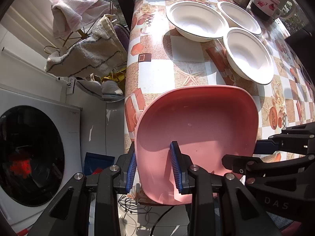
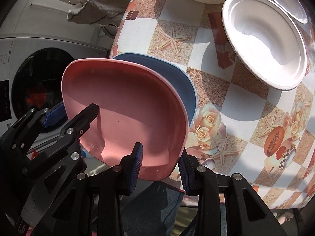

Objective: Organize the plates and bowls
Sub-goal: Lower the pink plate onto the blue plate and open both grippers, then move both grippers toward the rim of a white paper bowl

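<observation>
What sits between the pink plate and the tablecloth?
A blue plate, showing only in the right wrist view, peeks out from under the pink plate, above the tablecloth.

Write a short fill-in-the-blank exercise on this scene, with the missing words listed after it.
1. Both the left gripper and the right gripper straddle the rim of the ____ plate.
2. Under that plate lies a ____ plate.
3. The number of white bowls on the table is ____.
4. Left of the table stands a washing ____.

Missing words: pink; blue; three; machine
</observation>
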{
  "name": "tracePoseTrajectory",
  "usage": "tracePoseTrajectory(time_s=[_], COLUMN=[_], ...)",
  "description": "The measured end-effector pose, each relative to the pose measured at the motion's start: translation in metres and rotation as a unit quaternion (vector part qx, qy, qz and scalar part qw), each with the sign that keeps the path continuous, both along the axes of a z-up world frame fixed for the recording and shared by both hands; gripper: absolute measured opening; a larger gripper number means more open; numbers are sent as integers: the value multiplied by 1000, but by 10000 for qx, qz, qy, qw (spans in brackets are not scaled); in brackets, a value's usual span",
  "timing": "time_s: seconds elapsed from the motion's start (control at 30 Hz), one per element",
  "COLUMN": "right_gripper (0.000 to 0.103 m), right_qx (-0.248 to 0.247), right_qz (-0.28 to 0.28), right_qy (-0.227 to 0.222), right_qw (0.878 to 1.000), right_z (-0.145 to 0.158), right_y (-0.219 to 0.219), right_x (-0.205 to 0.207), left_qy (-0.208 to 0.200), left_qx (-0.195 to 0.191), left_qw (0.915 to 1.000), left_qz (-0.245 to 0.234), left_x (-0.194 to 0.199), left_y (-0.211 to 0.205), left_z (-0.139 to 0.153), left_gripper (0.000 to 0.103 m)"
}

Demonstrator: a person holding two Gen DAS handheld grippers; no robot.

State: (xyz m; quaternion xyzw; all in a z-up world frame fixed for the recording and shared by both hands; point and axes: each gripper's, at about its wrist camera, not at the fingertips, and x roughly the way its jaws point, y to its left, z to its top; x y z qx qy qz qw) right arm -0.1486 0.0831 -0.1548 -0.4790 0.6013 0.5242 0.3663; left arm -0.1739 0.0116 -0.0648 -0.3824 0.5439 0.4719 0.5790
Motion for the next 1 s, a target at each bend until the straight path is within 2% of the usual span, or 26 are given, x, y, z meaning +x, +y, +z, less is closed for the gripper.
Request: tracePoseTrajectory(time_s=[0.13, 0.23, 0.3, 0.37, 0.43, 0.47, 0.63, 0.8, 1.0], right_gripper=[38, 38, 50, 80, 94, 98, 98, 98, 98], right_qx=[-8, 43, 129, 242, 294, 309, 111, -167, -38], right_qz=[-118, -162, -186, -269, -450, -535, -1136, -1925, -2197], right_qy=[39, 96, 32, -29, 13, 15, -375, -520, -648], right_qw=[9999, 9998, 9997, 9993, 9986, 9981, 9928, 9798, 9734], right_z=[-2, 0, 5, 10, 15, 17, 14, 8, 16], right_y=[-2, -3, -4, -6, -7, -9, -27, -48, -51], right_x=[7, 14, 24, 33, 47, 54, 102, 155, 199], left_qy=[1, 25, 23, -54, -161, -210, -561, -731, -828], left_qx=[69, 92, 145, 185, 235, 248, 61, -54, -128], left_qw=[10000, 9999, 9998, 9996, 9992, 9990, 9978, 9972, 9964], left_qz=[-50, 60, 133, 199, 268, 293, 340, 131, -145], left_x=[4, 0, -4, -10, -14, -14, -5, 25, 63], left_y=[-1, 0, 0, 1, 2, 2, 8, 17, 34], left_z=[-2, -3, -2, 2, 7, 9, 15, 19, 23], left_gripper=[42, 55, 62, 68, 73, 75, 78, 78, 78])
